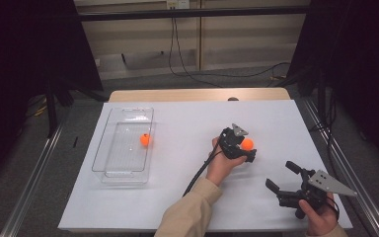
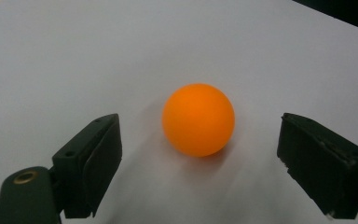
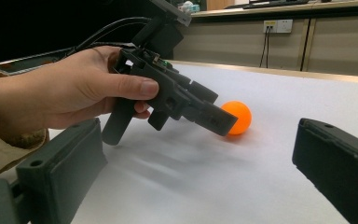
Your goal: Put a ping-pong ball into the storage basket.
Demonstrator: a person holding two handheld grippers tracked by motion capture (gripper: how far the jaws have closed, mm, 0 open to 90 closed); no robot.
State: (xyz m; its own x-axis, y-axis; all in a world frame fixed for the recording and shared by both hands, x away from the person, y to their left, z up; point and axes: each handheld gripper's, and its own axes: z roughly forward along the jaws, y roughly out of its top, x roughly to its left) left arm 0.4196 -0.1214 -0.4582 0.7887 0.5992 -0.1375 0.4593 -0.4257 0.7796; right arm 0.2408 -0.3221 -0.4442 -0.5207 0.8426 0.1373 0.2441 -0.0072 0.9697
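The left tool (image 1: 245, 148) sits low over the white worktop (image 1: 187, 197) with its jaws apart on either side of an orange ball (image 2: 198, 119), clear gaps showing between ball and pads, so nothing is clamped. The ball rests on the worktop near its middle, well apart from a clear plastic tray (image 1: 109, 163) at the left that holds a second orange ball (image 1: 145, 139). The right tool (image 1: 281, 182) rests near the front right corner with its jaws wide apart and empty; no readable writing shows on ball, tray or tools.
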